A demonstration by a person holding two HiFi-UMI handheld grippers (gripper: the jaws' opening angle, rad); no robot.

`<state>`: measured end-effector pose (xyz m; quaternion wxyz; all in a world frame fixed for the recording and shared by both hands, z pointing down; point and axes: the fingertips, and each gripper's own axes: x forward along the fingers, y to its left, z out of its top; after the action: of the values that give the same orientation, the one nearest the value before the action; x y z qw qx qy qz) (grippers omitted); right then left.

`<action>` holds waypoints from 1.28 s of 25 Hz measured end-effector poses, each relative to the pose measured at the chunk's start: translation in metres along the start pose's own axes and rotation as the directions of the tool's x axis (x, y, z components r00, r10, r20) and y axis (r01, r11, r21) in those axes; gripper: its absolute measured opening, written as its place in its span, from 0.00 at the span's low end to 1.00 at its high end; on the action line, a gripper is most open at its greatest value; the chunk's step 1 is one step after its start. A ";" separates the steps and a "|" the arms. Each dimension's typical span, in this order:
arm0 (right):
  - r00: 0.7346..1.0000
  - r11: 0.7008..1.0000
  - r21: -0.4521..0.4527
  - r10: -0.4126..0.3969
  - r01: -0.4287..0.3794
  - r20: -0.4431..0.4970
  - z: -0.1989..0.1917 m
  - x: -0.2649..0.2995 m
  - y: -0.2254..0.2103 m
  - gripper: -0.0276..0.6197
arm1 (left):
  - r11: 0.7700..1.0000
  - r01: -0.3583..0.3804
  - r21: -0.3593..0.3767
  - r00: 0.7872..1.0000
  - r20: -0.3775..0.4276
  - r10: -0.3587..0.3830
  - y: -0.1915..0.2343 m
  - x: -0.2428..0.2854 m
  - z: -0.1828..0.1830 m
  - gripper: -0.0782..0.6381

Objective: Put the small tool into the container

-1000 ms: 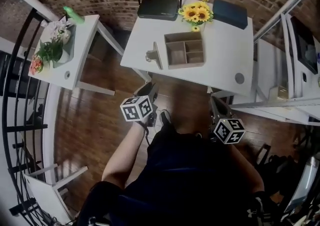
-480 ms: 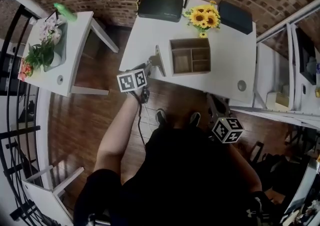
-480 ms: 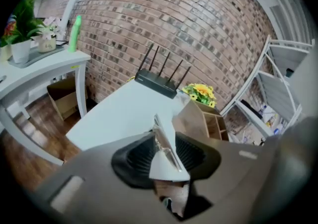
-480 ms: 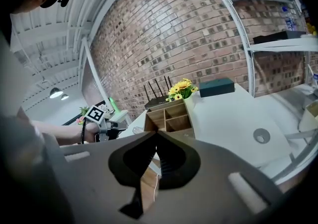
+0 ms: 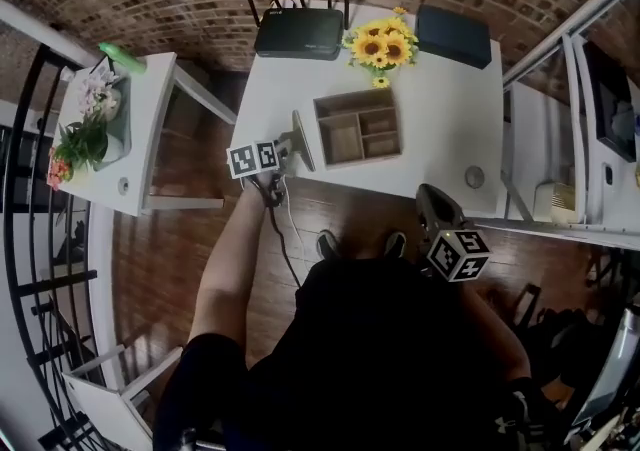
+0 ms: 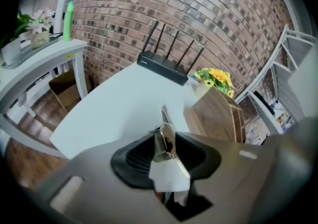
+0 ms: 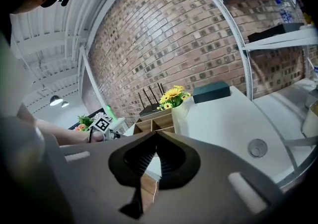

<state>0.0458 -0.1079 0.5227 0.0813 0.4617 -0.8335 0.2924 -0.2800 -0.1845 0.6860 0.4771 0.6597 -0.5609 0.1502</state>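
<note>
The small metal tool (image 5: 298, 139) lies at the white table's (image 5: 440, 99) front left edge, just left of the wooden compartment container (image 5: 358, 127). My left gripper (image 5: 283, 150) has reached it. In the left gripper view the tool (image 6: 164, 120) sits between the jaws of my left gripper (image 6: 168, 144), which are opening, with a gap on each side of it. The container (image 6: 216, 116) stands just right of it. My right gripper (image 5: 432, 207) hangs below the table's front edge, over the floor, its jaws (image 7: 156, 136) shut on nothing.
At the back of the table stand a black router (image 5: 298, 33), a bunch of sunflowers (image 5: 377, 47) and a dark flat box (image 5: 453, 36). A side table with plants (image 5: 95, 129) stands to the left, white shelving (image 5: 590, 139) to the right. The person's feet (image 5: 358, 242) are under the table's edge.
My left gripper has gone forward from above the floor to the table's front left edge and now has the tool between its jaws. The right gripper has hardly moved.
</note>
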 end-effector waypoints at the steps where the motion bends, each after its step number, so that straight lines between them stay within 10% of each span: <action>1: 1.000 1.000 0.008 -0.005 0.005 0.000 0.000 -0.001 -0.005 0.06 | 1.000 0.004 -0.009 1.000 -0.007 -0.004 0.001 0.002 0.000 0.29; 9: 1.000 0.999 0.035 -0.009 0.010 -0.026 -0.005 -0.001 -0.021 0.06 | 0.996 0.068 0.066 0.996 -0.055 -0.065 -0.018 0.004 0.005 0.18; 19: 0.999 0.999 0.032 0.018 -0.017 -0.034 -0.003 0.006 -0.015 0.06 | 0.992 0.018 0.127 0.994 0.108 -0.032 -0.035 -0.035 0.032 0.12; 32: 0.999 0.999 0.027 0.029 -0.029 -0.020 -0.006 0.005 -0.007 0.06 | 0.930 0.087 0.357 0.916 0.339 -0.216 -0.151 -0.114 0.097 0.12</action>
<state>0.0478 -0.1108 0.5323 0.0796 0.4476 -0.8352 0.3093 -0.2168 -0.2068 0.4846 0.2532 0.7895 -0.5536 0.0775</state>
